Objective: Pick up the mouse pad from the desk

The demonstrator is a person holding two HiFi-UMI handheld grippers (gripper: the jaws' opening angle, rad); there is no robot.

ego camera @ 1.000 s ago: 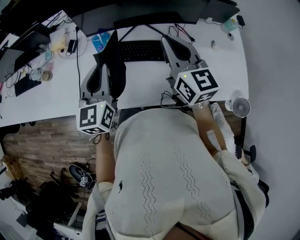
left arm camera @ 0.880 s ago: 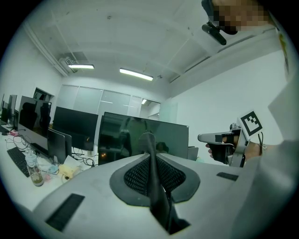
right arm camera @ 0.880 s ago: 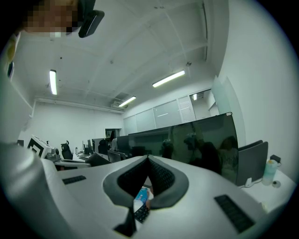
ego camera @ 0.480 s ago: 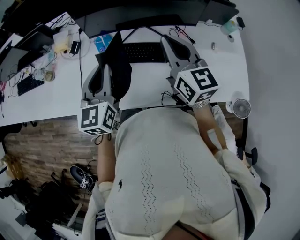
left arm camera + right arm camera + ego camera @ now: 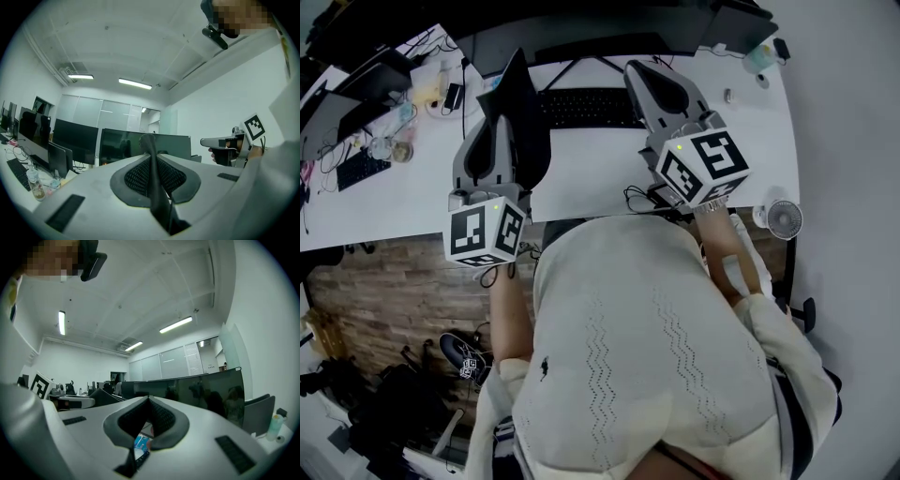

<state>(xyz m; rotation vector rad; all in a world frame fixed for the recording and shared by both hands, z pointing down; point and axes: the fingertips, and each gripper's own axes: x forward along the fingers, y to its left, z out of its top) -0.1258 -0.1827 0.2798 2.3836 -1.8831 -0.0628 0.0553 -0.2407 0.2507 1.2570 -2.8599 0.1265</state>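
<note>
Both hands rose: left gripper (image 5: 502, 131) pinches the black mouse pad (image 5: 525, 108), right gripper (image 5: 639, 73) is closed, empty. Lift it slowly, clear of the keyboard (image 5: 586, 105).

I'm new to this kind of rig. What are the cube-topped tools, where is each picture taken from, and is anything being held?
There is no robot here. A person in a pale sweater holds a hand-operated gripper in each hand, and the marker cubes are part of those grippers. The head view looks down from a camera on the person's head. The two gripper views come from cameras riding on each gripper, looking along its jaws. A keyboard and some cables lie on the white desk. The left gripper is shut on the black mouse pad, which looks lifted off the desk. The right gripper has its jaws together with nothing between them.
</note>
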